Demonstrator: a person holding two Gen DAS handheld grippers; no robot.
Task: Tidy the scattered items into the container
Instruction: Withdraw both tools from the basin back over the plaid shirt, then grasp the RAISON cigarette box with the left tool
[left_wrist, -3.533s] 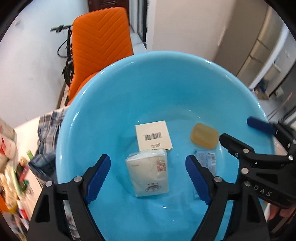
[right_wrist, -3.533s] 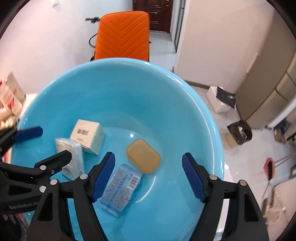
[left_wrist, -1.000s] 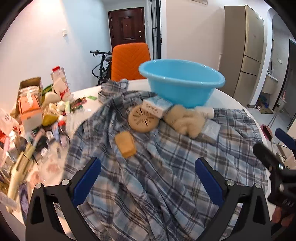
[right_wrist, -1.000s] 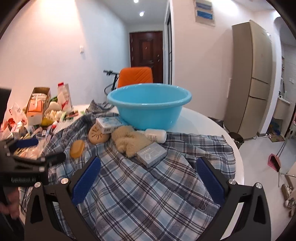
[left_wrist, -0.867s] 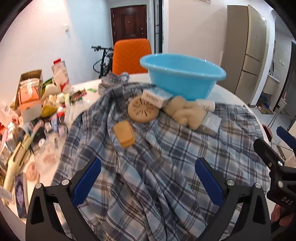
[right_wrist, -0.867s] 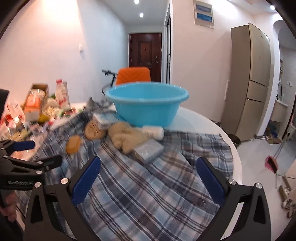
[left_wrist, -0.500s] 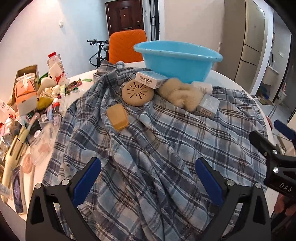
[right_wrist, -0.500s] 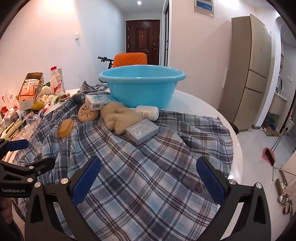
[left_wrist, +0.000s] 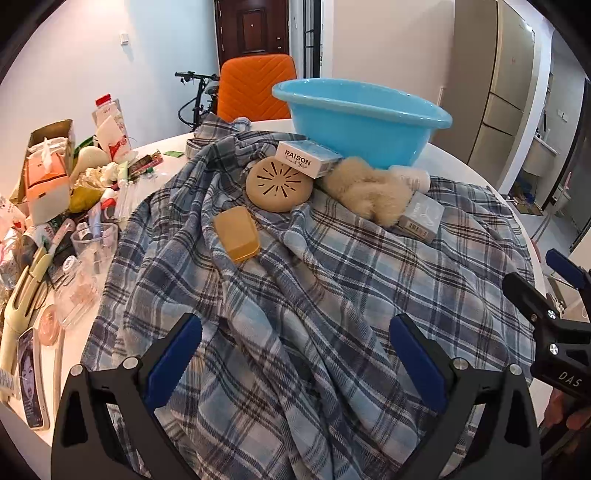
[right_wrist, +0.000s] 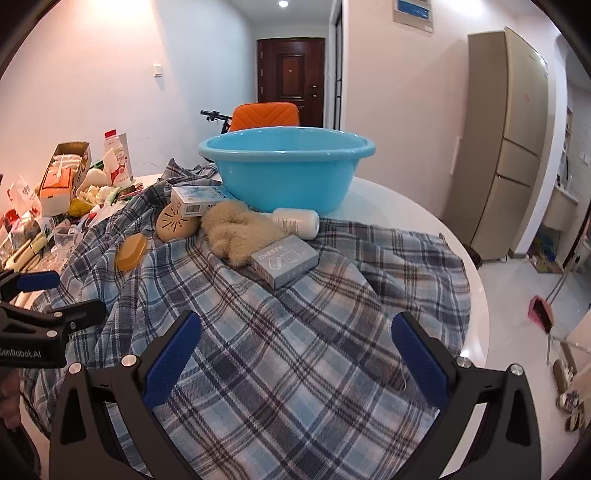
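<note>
A blue basin (left_wrist: 369, 122) (right_wrist: 288, 170) stands at the far side of a plaid cloth (left_wrist: 314, 288) (right_wrist: 295, 314). In front of it lie a RAISON box (left_wrist: 306, 158) (right_wrist: 199, 199), a round tan disc (left_wrist: 279, 184) (right_wrist: 175, 223), an amber soap bar (left_wrist: 236, 232) (right_wrist: 131, 251), a beige fluffy item (left_wrist: 369, 190) (right_wrist: 240, 230), a white bottle (right_wrist: 297, 221) and a grey box (left_wrist: 421, 218) (right_wrist: 284, 260). My left gripper (left_wrist: 295, 365) and right gripper (right_wrist: 295, 362) are both open and empty, held over the near part of the cloth.
A heap of cartons, tubes and plastic cups (left_wrist: 55, 206) (right_wrist: 55, 206) crowds the left of the white table (right_wrist: 399, 199). An orange chair (left_wrist: 255, 86) stands behind the basin. The table's right edge drops to the floor.
Both grippers have pulled back out of the basin to the near side of the table. In the last second they tilted and shifted slightly; jaws stayed open.
</note>
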